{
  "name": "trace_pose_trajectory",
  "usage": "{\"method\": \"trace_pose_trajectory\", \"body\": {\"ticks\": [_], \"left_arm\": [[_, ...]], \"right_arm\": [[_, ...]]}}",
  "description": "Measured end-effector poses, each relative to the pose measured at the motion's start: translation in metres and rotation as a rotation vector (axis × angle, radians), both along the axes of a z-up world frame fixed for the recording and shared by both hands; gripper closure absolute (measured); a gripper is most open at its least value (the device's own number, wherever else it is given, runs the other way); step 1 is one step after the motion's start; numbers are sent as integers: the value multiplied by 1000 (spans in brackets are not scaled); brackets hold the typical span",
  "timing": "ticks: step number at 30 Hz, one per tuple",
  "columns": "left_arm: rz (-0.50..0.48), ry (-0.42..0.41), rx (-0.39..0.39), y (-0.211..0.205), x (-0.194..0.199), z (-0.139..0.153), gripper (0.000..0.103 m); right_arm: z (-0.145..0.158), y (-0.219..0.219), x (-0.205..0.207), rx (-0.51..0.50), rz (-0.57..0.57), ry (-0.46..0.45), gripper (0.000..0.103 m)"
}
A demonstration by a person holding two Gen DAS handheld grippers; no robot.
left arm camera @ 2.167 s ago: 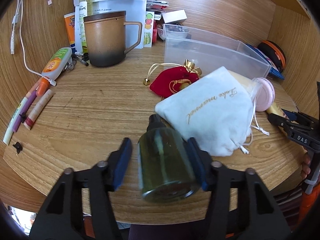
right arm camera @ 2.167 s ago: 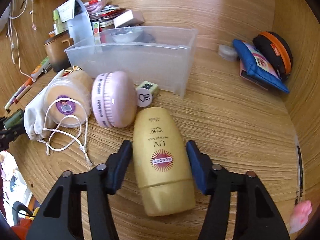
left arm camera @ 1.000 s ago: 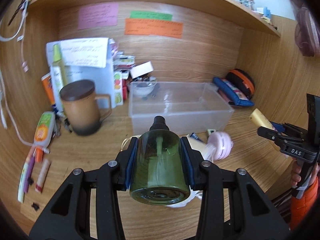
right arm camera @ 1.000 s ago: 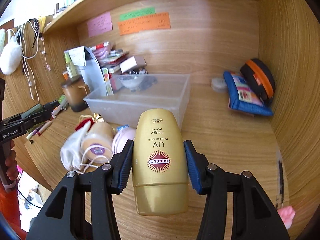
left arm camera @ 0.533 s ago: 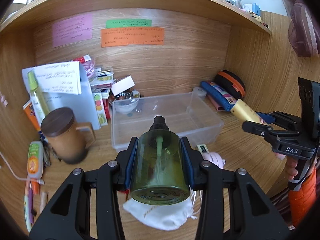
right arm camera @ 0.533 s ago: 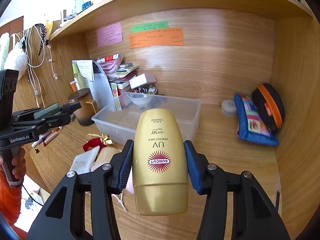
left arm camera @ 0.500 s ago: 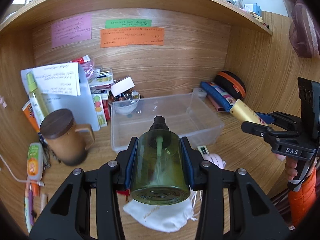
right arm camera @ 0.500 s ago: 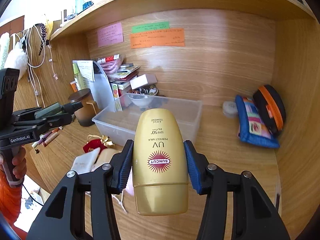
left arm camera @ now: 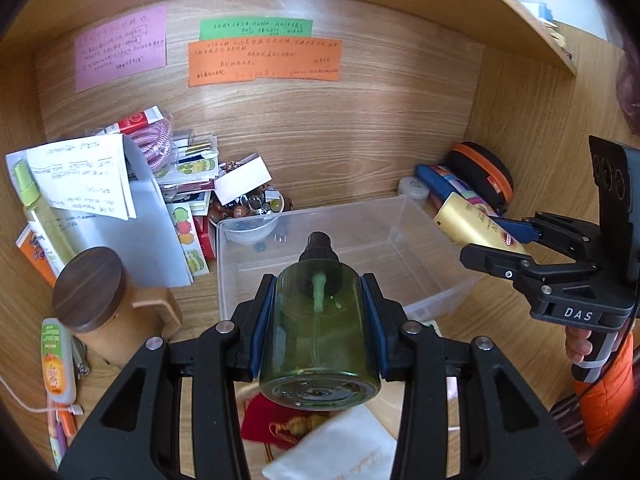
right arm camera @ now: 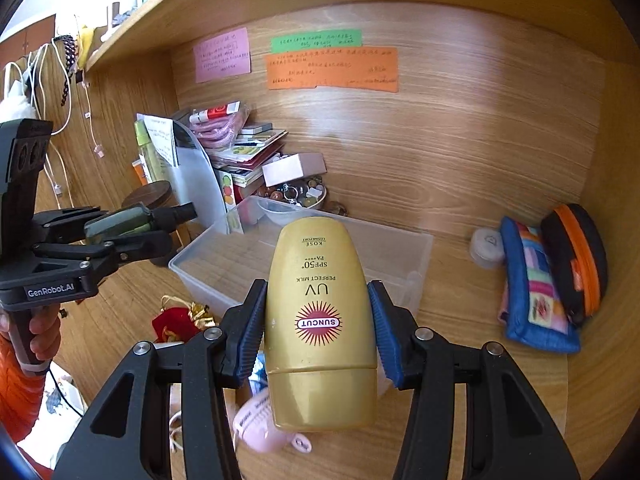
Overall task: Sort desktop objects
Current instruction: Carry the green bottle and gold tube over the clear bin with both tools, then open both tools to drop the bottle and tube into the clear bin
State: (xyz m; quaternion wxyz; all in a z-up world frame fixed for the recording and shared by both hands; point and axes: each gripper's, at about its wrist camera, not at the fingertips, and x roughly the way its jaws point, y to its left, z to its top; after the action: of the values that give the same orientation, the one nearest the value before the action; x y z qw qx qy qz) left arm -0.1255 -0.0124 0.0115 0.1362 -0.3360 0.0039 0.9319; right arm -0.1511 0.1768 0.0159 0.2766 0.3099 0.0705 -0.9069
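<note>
Left gripper (left arm camera: 320,322) pinches a green bottle (left arm camera: 320,336), right gripper (right arm camera: 318,330) a sunscreen tube (right arm camera: 320,320), hiding possibly a pink compact (right arm camera: 260,428).

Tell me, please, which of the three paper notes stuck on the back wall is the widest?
The orange note, directly below the smaller green note; the pink note sits off to their left.
</note>
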Motion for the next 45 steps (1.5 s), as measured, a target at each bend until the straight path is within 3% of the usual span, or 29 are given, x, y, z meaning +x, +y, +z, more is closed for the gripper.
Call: {"method": "trace_pose_trajectory", "body": {"ticks": [18,27,36,45], "left_arm": [[-27,-141,-31,-7,-73,-44,62],[-55,-194,-73,1,-89,-62,62],[-86,-215,-132,14,-100,-69,62],[-107,-259,-160,20,-106,-81,62]], "right_arm": [[-31,-37,-70,91,40,-105,57],[-55,-48,-93,142,62,-179,57],[-74,-66,-101,301,99,-212,57],[-81,-72,-107,357,117,-249,58]]}}
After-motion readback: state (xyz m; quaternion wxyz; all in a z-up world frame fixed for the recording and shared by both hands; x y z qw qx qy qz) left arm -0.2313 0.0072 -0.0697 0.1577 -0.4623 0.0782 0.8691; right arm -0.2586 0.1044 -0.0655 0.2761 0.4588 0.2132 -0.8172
